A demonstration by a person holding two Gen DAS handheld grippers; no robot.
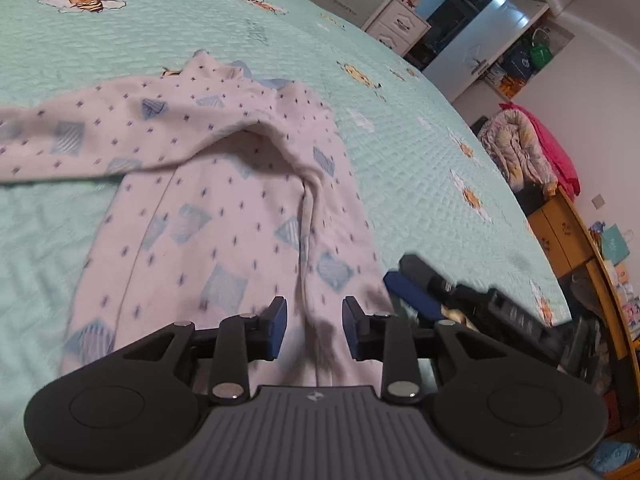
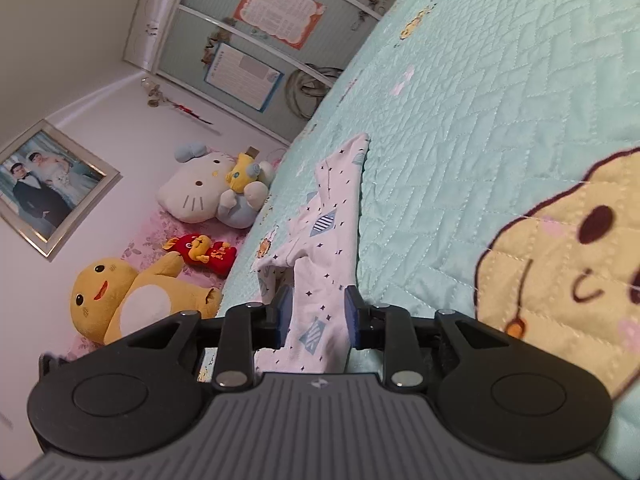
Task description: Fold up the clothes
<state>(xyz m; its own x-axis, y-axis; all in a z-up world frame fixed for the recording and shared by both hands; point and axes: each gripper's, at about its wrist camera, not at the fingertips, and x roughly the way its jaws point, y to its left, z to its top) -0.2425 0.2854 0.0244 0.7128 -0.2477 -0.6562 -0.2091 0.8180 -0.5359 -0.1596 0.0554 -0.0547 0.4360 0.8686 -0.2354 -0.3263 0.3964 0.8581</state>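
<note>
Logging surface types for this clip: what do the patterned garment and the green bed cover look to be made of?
The garment looks like soft knit cotton or fleece, matte white with printed blue diamonds; it drapes in rounded, limp folds. The bed cover looks like quilted woven fabric, matte mint green; stitched zigzag lines and puffed cells show, with stitched-on cartoon patches. Fibre content cannot be told from the pictures.

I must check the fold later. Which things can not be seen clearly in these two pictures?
- Left wrist: garment hem, hidden behind left gripper; sleeve cut off at left edge.
- Left wrist: right gripper fingertips, blurred.
- Right wrist: cloth between right gripper pads; contact unclear.
</note>
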